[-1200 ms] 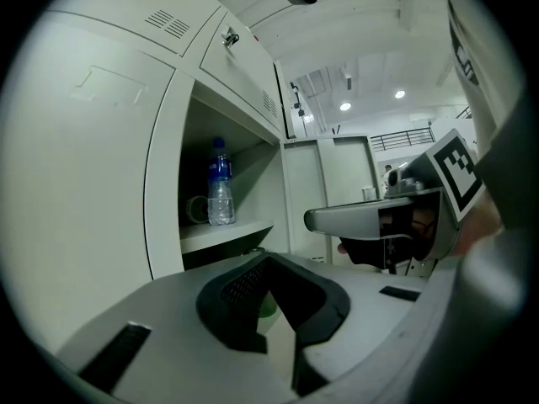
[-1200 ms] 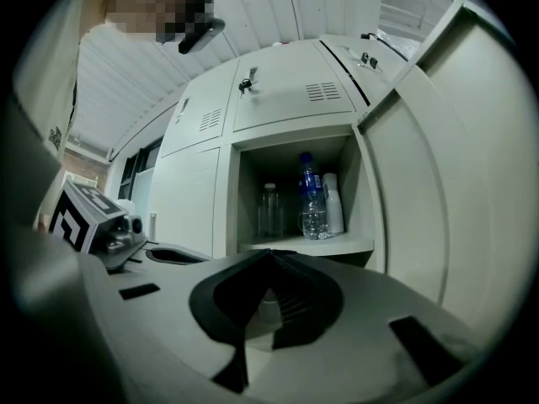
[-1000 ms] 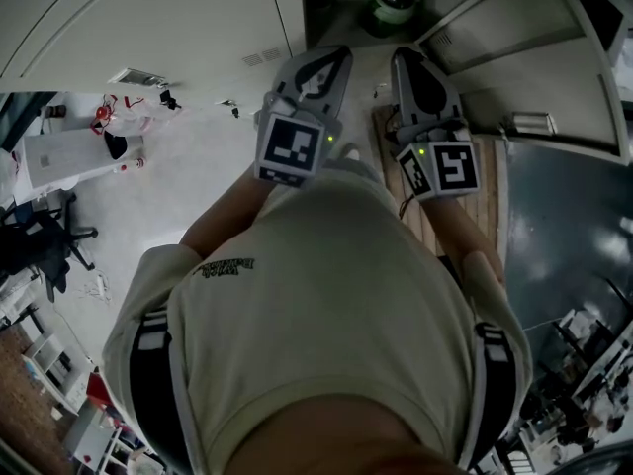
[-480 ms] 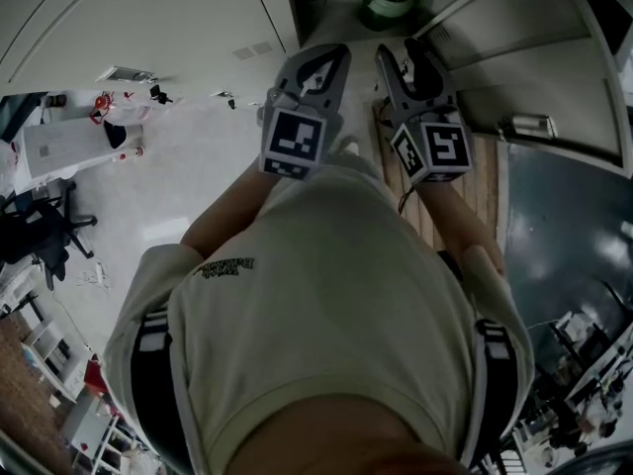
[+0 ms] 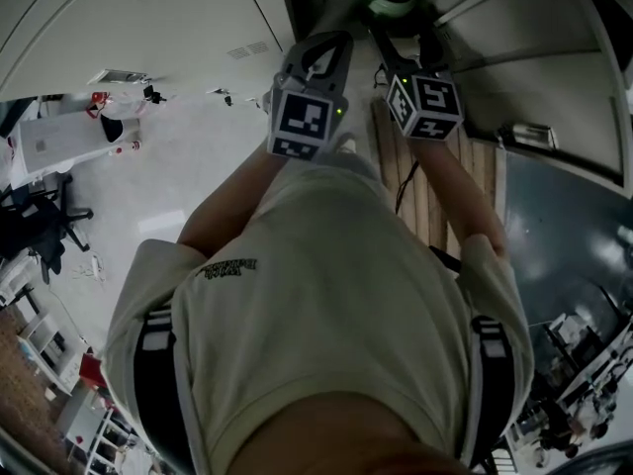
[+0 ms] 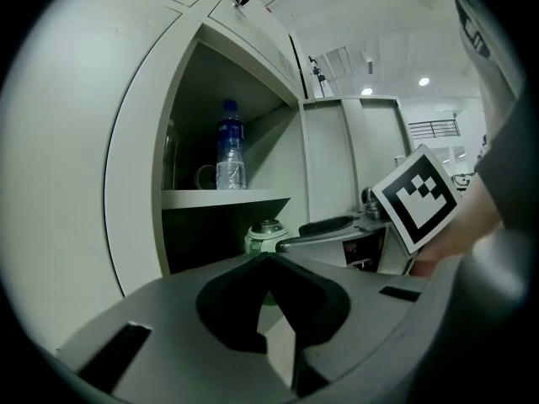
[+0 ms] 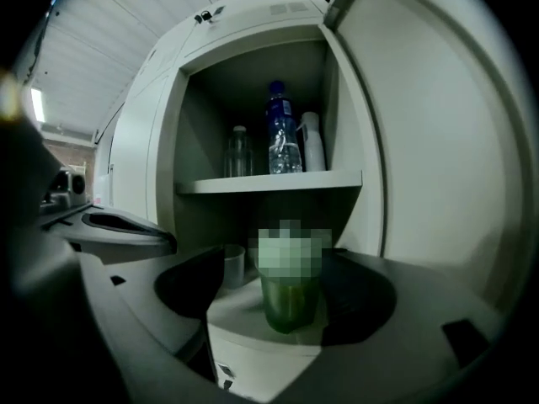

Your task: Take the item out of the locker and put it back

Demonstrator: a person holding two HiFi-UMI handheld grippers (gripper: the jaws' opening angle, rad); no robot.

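Your right hand-held gripper (image 7: 282,297) spread wide, jaws just been opening. Green cup (image 7: 288,305) stands between them, pads seemingly clear of its sides. Cup on floor of locker (image 7: 152,141) lower compartment, under shelf (image 7: 253,183). Upright, long axis vertical, top up. Your left hand-held gripper (image 6: 268,259) closed, empty.

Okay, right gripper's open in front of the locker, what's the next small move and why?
Probably ease the right gripper a little further into the lower compartment before closing. Its jaws have just been opening and stand wide apart, and the green cup sits centred in the gap but seems to stand just beyond the pads, untouched.
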